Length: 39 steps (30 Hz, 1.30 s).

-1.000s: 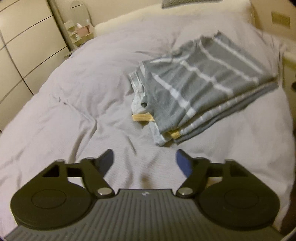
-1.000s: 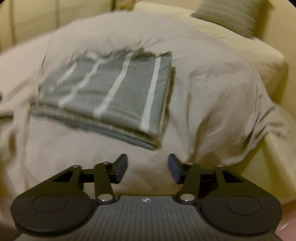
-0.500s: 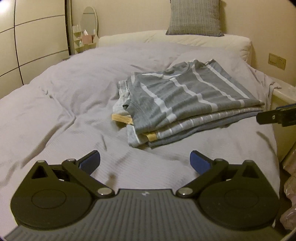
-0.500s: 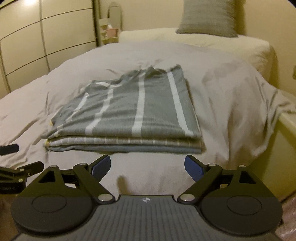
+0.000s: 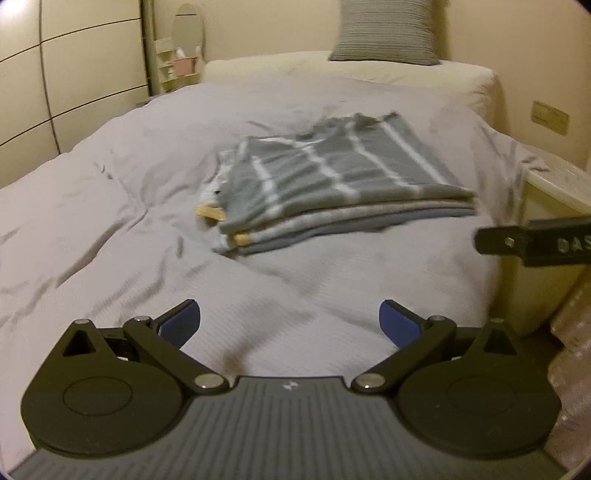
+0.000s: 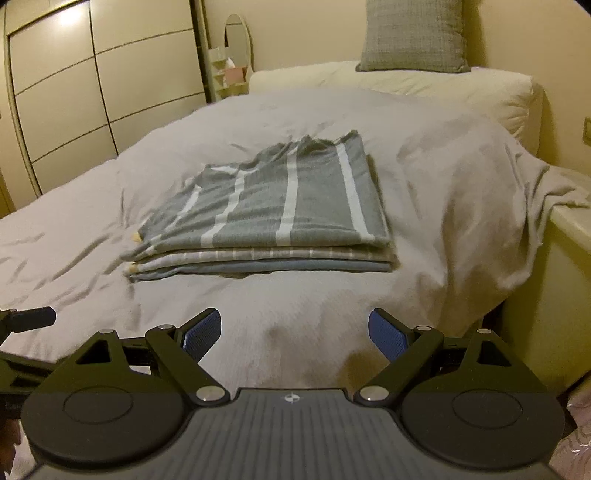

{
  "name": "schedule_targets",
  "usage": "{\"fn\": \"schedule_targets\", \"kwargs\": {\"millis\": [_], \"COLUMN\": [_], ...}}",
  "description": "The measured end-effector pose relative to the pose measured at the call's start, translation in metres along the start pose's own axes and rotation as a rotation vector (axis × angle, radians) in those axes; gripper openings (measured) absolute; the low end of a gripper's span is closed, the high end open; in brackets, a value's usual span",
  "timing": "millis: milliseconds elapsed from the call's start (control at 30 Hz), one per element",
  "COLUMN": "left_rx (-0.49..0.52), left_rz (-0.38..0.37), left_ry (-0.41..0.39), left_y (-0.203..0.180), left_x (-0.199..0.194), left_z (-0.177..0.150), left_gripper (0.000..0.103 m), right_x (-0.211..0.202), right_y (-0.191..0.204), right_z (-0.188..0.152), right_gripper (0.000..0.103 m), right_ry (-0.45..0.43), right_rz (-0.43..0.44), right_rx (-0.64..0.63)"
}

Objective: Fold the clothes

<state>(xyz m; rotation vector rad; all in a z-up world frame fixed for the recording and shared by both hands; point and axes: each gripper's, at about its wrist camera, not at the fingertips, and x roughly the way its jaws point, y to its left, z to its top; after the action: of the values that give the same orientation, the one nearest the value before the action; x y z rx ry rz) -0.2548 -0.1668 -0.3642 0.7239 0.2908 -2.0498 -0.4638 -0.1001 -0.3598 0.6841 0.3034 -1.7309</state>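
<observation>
A: What takes up most of the room?

B: The bed (image 6: 424, 177), under a pale, creased duvet. A wardrobe (image 6: 103, 85) with curved panel doors runs down the left side, and a cream headboard (image 6: 406, 85) closes off the far end.

A: Anything up on the headboard?

B: A grey cushion (image 6: 413, 35), propped upright against the wall. To its left is a small oval mirror (image 6: 238, 40) with a few little items at its foot, too small to make out.

A: And the clothes?

B: A folded stack (image 6: 273, 218) lies on the duvet around the middle of the bed, its top piece grey with white stripes. Thinner striped and bluish layers show along the near edge. In the left view the stack (image 5: 332, 184) is blurred, and a tan strip (image 5: 210, 213) pokes out at its left corner.

A: Where are the grippers?

B: Both hang above the near end of the duvet, well apart from the stack. The left gripper (image 5: 290, 319) has its blue-padded fingers spread wide, gripping nothing. The right gripper (image 6: 294, 334) is the same — spread and bare.

A: Is anything between them and the stack?

B: Only bare duvet. The right gripper (image 5: 535, 243) pokes in as a black bar at the right edge of the left view, and the left gripper (image 6: 27, 319) shows at the left edge of the right view — both off to the side.
</observation>
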Motion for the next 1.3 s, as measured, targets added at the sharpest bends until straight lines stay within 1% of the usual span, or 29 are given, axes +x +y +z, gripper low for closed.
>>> {"fn": "schedule_targets", "kwargs": {"millis": [67,200,267,333,433,600,900,1067,1300], "left_rx": [-0.002,-0.022,-0.037,-0.047,-0.042,-0.041,-0.041,-0.06,-0.064], "left_rz": [0.015,0.038,0.05,0.056,0.055,0.074,0.124,0.115,0.108], "left_ry": [0.018,0.018,0.021,0.025,0.029,0.015,0.022,0.034,0.014], "left_y": [-0.01,-0.021,-0.024,-0.028,-0.031,-0.032,-0.03,-0.03,-0.036], "left_x": [-0.012,-0.033,-0.038,-0.042,-0.046,-0.05,-0.055,-0.055,-0.062], "left_z": [0.0,-0.002,-0.002,-0.001,0.0,0.003,0.002,0.003,0.004], "left_gripper": [0.102,0.102,0.102,0.102,0.102,0.102,0.102,0.102,0.102], "right_x": [-0.012,-0.031,-0.035,-0.04,-0.048,-0.053,-0.057,-0.061,-0.07], "right_y": [-0.003,-0.004,-0.003,-0.003,-0.001,0.0,-0.001,-0.001,-0.007], "right_z": [0.0,0.003,0.005,0.006,0.004,0.001,-0.005,-0.009,-0.014], "right_gripper": [0.089,0.089,0.089,0.089,0.089,0.089,0.089,0.089,0.089], "right_ry": [0.001,0.013,0.036,0.041,0.034,0.038,0.058,0.059,0.059], "right_rz": [-0.001,-0.012,-0.024,-0.021,-0.029,-0.031,-0.019,-0.022,-0.028], "right_rx": [0.011,0.007,0.004,0.003,-0.005,-0.003,0.018,0.017,0.033]}}
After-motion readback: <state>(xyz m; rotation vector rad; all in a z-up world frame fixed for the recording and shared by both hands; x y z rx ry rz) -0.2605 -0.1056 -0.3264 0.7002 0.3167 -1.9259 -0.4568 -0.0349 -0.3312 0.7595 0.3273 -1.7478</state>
